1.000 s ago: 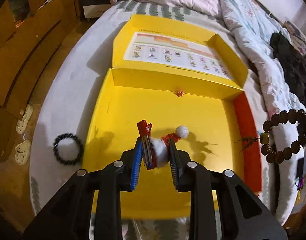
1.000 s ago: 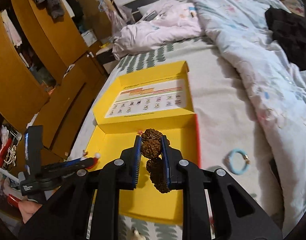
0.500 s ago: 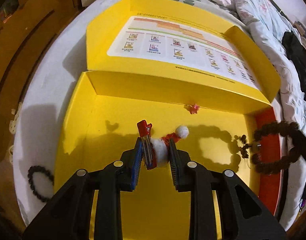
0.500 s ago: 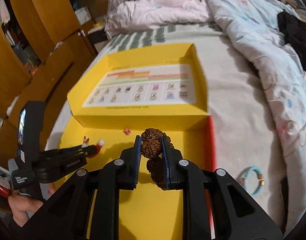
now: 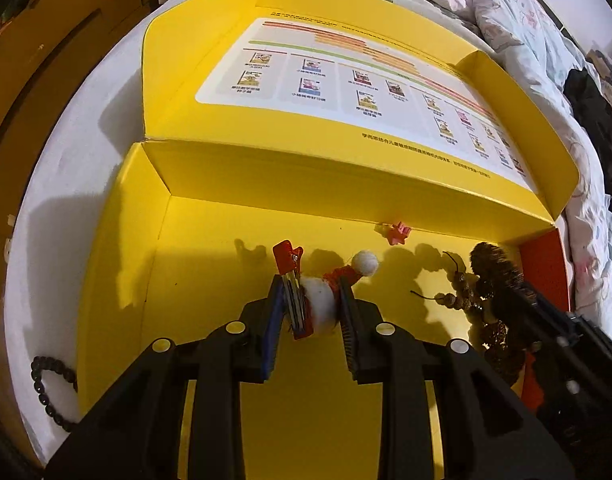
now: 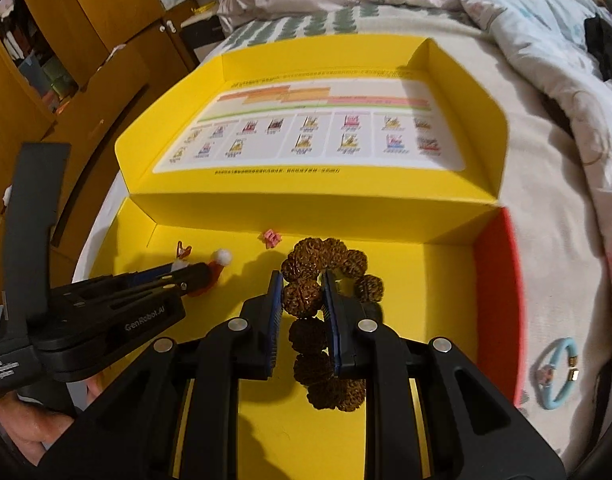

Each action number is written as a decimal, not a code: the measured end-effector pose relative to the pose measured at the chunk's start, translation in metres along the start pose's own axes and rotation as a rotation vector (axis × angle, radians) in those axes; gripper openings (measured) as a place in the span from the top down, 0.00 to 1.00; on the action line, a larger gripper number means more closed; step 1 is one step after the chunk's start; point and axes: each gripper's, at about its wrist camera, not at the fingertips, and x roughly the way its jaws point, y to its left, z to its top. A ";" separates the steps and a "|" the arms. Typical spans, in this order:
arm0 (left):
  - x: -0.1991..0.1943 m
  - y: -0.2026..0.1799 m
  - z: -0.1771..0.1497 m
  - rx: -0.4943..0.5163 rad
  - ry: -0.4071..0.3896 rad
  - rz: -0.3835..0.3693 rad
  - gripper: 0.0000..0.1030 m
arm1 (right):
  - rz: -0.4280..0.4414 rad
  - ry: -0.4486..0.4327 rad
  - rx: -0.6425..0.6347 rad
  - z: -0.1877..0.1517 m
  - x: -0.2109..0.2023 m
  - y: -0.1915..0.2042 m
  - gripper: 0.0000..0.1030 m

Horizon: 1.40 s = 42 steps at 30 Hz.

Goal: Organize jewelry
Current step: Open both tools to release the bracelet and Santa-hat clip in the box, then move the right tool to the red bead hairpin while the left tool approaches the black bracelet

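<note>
Bedding spreads under an open yellow box, its lid folded flat behind with a printed sheet inside. You hold both grippers low over the box's floor, pointing steeply down.

Your left gripper has its jaws clenched on a red hair clip with a white pom-pom; the clip's long axis runs along the jaws, its red beak pointing toward the box's back wall. Your right gripper has its jaws clamped on one bead of a brown seed-bead bracelet; part of the loop stands beyond the jaws and the rest hangs below them toward you.

What matters now is the gap below each piece: both seem just over the yellow floor, the clip left of centre, the bracelet right of it, nearer the red side wall. I can't tell whether either touches down yet. A small pink star charm lies by the back wall between them, so I'd release each straight down, clear of it.

Outside the box, a black bead bracelet lies to the left and a light blue bracelet to the right.
</note>
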 end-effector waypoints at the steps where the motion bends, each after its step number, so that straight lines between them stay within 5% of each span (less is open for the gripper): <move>1: 0.000 0.000 -0.001 0.008 0.002 0.002 0.72 | -0.002 0.006 -0.003 -0.001 0.002 0.002 0.81; 4: -0.001 0.000 0.000 0.017 -0.008 0.008 0.66 | 0.007 0.007 0.000 -0.004 0.008 0.003 0.80; 8: -0.002 0.001 0.002 0.019 -0.026 0.022 0.39 | 0.017 0.003 0.020 -0.005 0.011 -0.001 0.76; 13: -0.006 0.007 0.004 0.012 -0.031 0.007 0.35 | 0.029 0.023 0.041 -0.004 0.010 -0.007 0.72; 17: -0.013 0.010 0.005 0.003 -0.031 -0.017 0.32 | 0.037 -0.008 0.058 -0.004 -0.004 -0.012 0.50; 19: -0.019 0.010 0.005 0.003 -0.033 -0.027 0.32 | 0.034 -0.034 0.060 -0.005 -0.014 -0.013 0.46; 32: -0.073 -0.005 -0.013 0.034 -0.107 -0.045 0.29 | 0.020 -0.107 0.076 -0.028 -0.087 -0.029 0.44; 42: -0.110 0.007 -0.074 0.044 -0.164 -0.032 0.25 | -0.042 -0.108 0.077 -0.089 -0.142 -0.058 0.43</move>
